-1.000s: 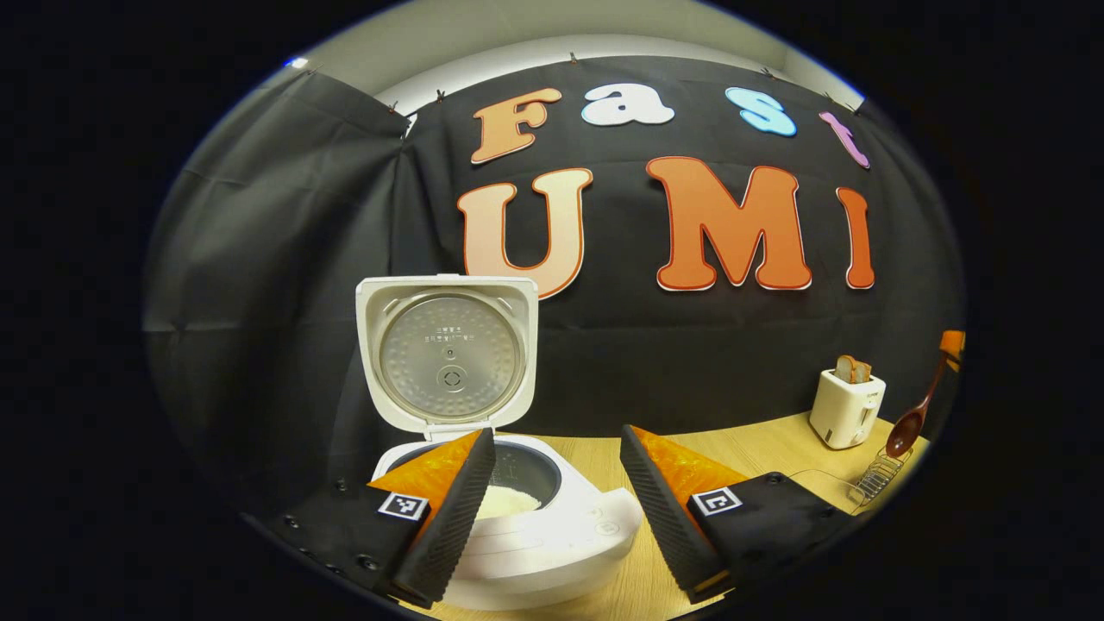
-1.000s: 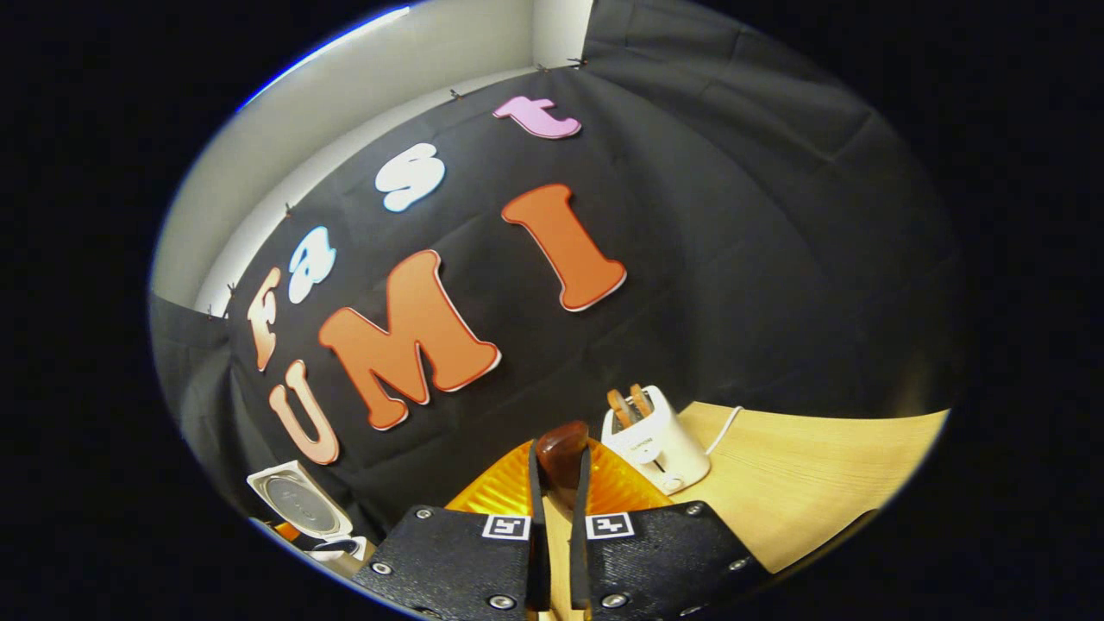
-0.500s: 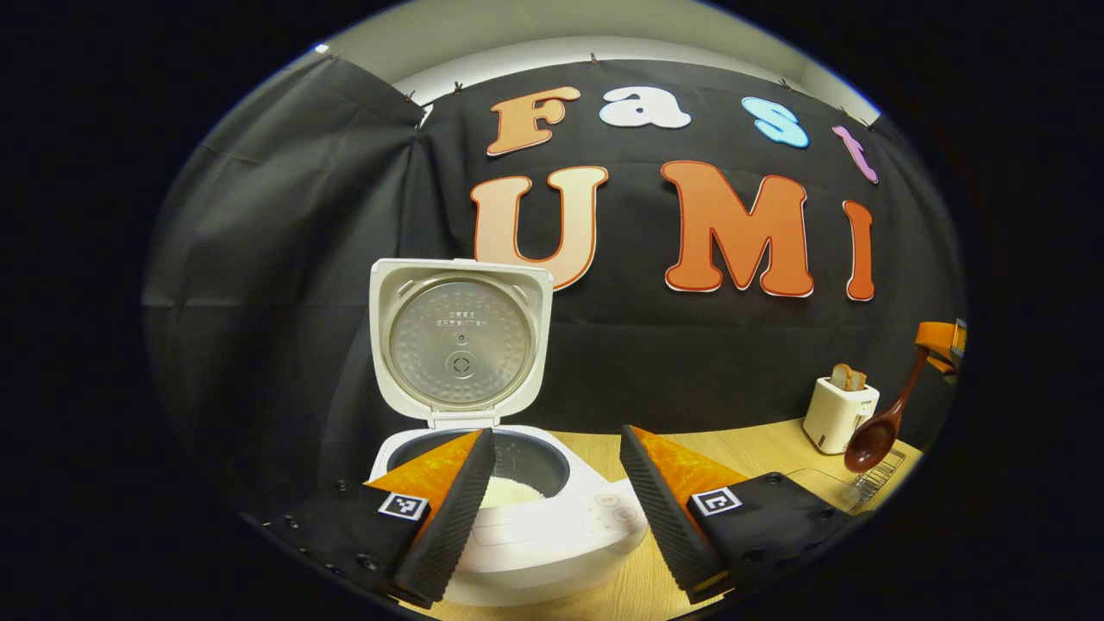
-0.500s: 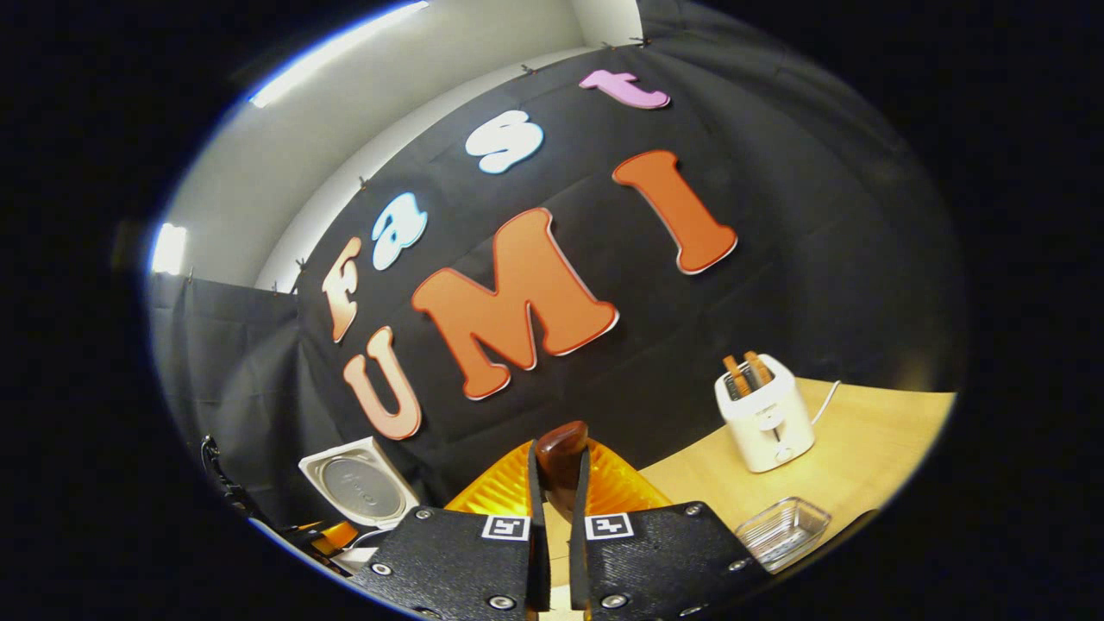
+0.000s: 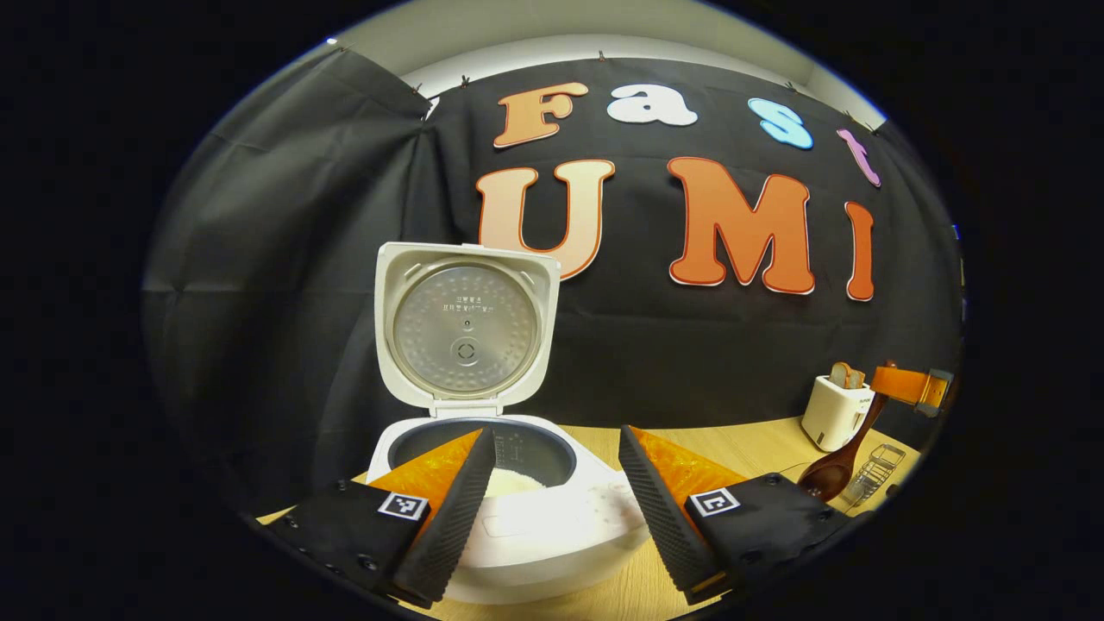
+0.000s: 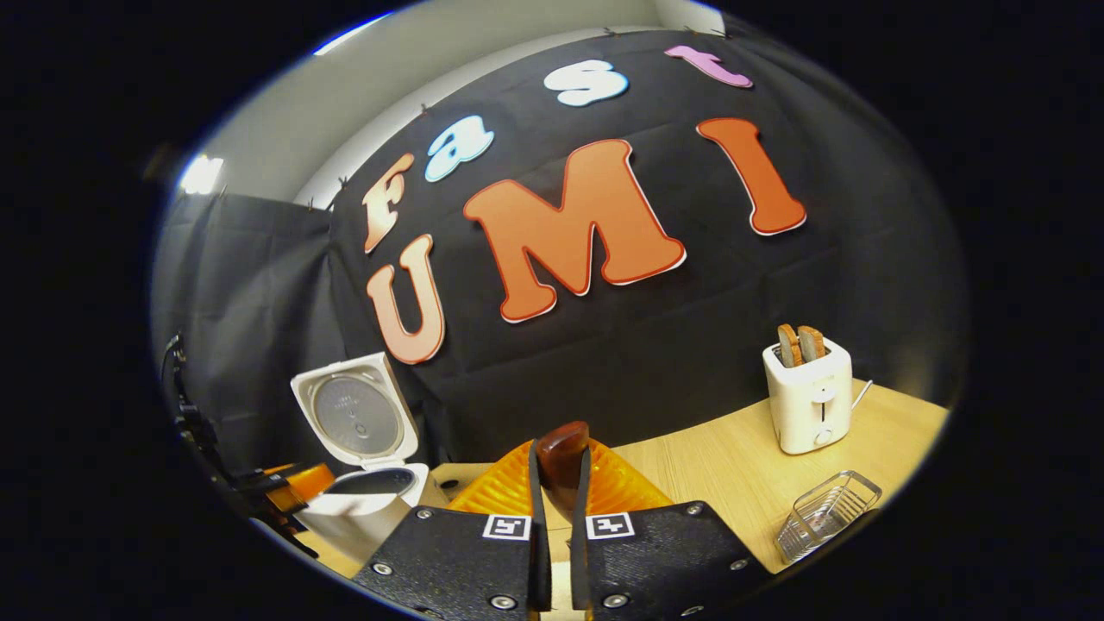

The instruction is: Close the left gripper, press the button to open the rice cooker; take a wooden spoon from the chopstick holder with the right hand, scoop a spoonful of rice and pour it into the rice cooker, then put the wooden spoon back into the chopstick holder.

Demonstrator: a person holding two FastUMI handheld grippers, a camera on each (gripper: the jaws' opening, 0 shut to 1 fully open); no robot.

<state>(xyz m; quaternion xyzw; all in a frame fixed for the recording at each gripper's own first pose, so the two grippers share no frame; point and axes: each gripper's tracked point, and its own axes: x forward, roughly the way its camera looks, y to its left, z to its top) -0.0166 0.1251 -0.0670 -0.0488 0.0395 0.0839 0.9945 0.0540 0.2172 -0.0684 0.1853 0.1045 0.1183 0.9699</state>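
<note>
wooden spoon (image 5: 835, 470) dark brown, glossy, bowl down.

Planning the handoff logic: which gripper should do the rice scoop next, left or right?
Right. The right gripper is shut on the dark brown wooden spoon. The left gripper is open and empty, in front of the white rice cooker, lid up.

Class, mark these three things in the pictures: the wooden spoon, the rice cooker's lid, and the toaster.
wooden spoon (image 5: 830, 477): left gripper view, on its bowl.
rice cooker's lid (image 5: 467, 327): left gripper view, on the metal inner plate of the raised lid.
toaster (image 6: 809, 400): right gripper view, on its front face.
</note>
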